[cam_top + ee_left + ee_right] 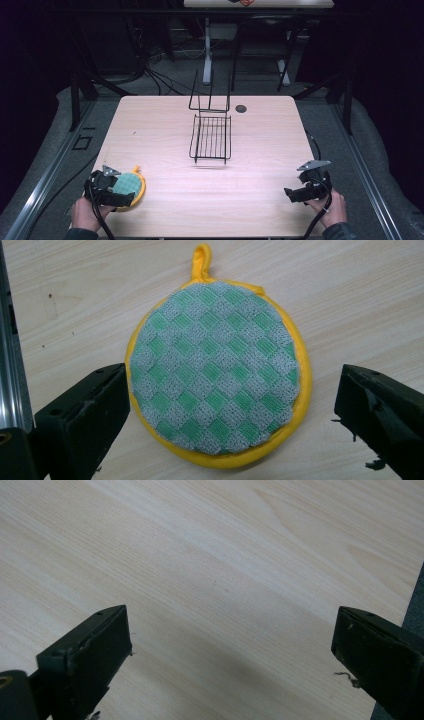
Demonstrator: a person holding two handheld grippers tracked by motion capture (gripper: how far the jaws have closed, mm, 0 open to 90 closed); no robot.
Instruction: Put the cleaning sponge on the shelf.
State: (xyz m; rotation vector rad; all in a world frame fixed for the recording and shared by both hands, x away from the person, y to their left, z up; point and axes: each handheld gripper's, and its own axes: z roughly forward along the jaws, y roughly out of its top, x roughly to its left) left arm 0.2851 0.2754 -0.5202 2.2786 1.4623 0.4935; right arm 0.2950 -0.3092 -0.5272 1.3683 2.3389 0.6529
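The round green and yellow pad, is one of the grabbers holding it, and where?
Nothing is held. The left gripper has its jaws wide open on either side of the round pad, not pressing it. The right gripper is open over bare table.

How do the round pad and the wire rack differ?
The pad is soft, yellow-edged with green checks; the rack is bare black wire. The pad lies flat between the open left claw jaws at the table's near left corner; the rack stands mid-table with an upright back. Both rest on the table.
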